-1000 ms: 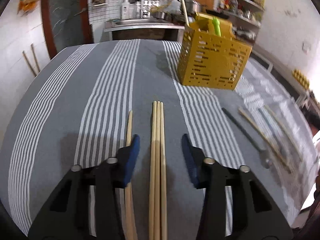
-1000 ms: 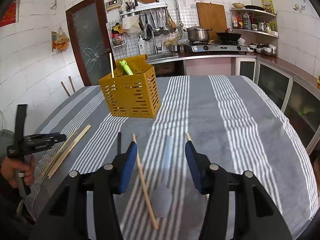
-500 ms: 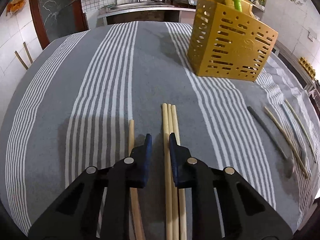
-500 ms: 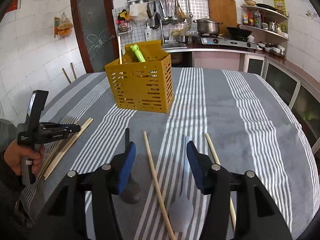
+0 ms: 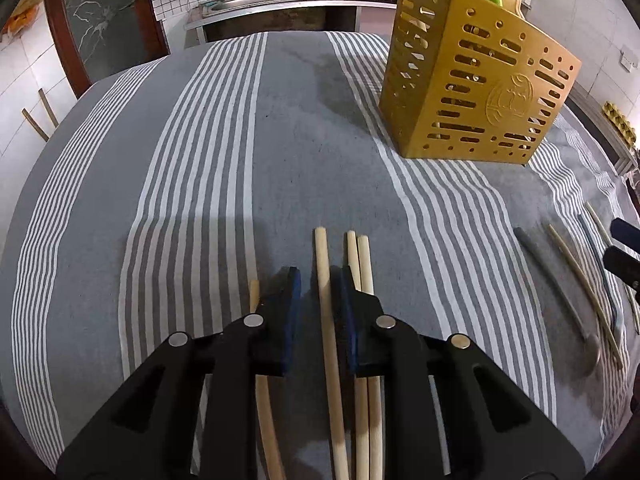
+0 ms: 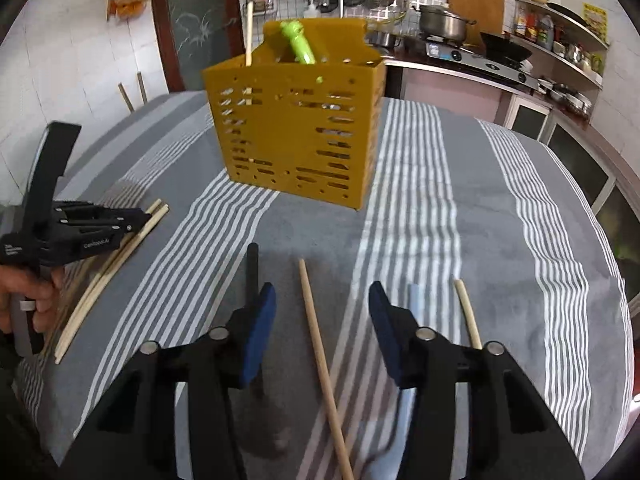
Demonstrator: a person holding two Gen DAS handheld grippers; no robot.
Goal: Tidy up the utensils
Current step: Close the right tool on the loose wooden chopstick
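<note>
- One wooden chopstick (image 5: 326,300) sits between the left gripper (image 5: 318,292) jaws, which are nearly together around it.
- Right gripper (image 6: 322,300) jaws apart, straddling another chopstick (image 6: 316,336).
- Yellow utensil holder (image 6: 298,128) stands well ahead.

One yellow perforated holder (image 5: 472,92) stands on the striped surface (image 5: 200,160). Inside the holder are one green-handled utensil (image 6: 298,42) and one upright wooden stick (image 6: 249,34). Left of the holder lie four wooden chopsticks: one single (image 5: 262,400), one between jaws (image 5: 330,340), and a touching pair (image 5: 366,264). Right of the holder, nearer the camera, lie one dark grey utensil (image 6: 252,276), two more wooden chopsticks (image 6: 320,352) (image 6: 467,314), and one pale blue utensil (image 6: 414,298). Two grippers show, one left (image 5: 318,300) and one right (image 6: 322,320).
</note>
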